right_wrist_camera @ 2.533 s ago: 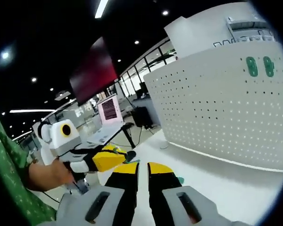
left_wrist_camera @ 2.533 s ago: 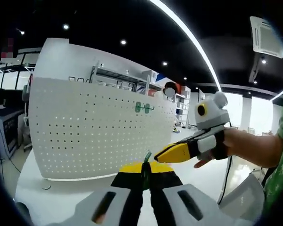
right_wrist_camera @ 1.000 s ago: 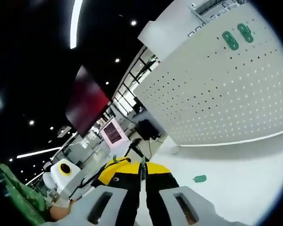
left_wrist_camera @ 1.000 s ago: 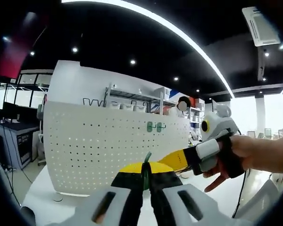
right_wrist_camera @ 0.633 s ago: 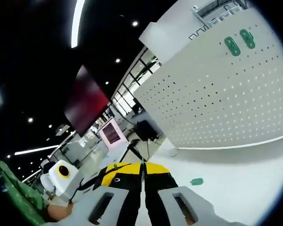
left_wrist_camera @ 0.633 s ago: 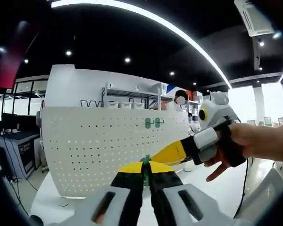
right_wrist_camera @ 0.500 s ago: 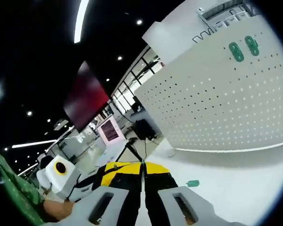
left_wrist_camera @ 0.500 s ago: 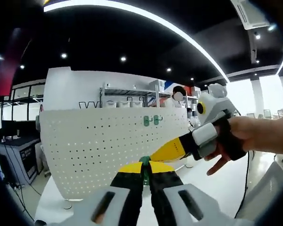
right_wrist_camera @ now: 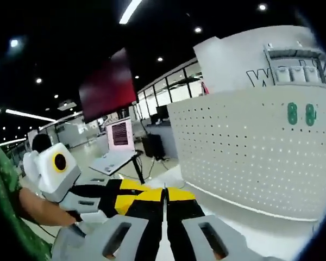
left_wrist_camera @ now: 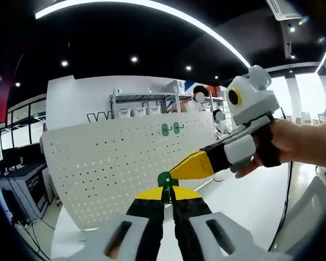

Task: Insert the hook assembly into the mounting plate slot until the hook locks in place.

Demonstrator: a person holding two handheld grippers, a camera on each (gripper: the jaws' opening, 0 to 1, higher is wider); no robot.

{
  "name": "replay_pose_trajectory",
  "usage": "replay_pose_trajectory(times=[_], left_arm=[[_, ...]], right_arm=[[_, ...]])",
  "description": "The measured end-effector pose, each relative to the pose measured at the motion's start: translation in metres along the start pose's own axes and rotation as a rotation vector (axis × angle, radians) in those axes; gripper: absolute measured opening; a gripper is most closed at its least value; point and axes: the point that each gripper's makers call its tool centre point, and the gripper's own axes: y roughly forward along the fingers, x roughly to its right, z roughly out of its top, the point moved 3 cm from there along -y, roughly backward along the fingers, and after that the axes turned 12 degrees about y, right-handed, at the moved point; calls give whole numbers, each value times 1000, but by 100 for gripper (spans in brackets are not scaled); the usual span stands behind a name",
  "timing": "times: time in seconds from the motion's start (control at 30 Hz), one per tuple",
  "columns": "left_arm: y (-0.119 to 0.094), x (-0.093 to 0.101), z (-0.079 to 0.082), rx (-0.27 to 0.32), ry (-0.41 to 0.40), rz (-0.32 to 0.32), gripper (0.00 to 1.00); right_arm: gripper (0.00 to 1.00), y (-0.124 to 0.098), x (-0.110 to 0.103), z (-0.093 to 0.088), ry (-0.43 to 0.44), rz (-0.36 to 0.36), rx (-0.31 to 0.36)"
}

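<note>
We see the left hand-held gripper [left_wrist_camera: 168,197] pinching a small green plastic hook [left_wrist_camera: 164,181] between closed jaws, before the white perforated pegboard [left_wrist_camera: 119,163]. The right hand-held gripper [right_wrist_camera: 164,197] has its jaws pressed together, apparently empty. Two green hooks [right_wrist_camera: 301,114] hang on the board.

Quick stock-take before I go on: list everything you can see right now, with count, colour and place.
pegboard: one, white, perforated, upright on the table.
mounted hooks: two, green, high on the pegboard.
held hook: one, green, between the left gripper's jaws.
table: one, white, under the pegboard.
laptop: one, open, behind the table.
left gripper: yellow-black, shut on the held hook.
right gripper: yellow-black, jaws together.
hand: one, holding the right gripper.
</note>
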Motion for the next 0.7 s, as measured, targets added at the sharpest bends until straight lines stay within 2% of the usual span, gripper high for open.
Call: replay_pose_trajectory(times=[0.37,0.7], left_arm=[[3,3,1,-20,3,2,5],[2,6,5,-19,-5,4,4]], right_arm=[[0,-3,-2,1,-60,-26,-3],[0,-8,-4,2,-66,-24,-1]])
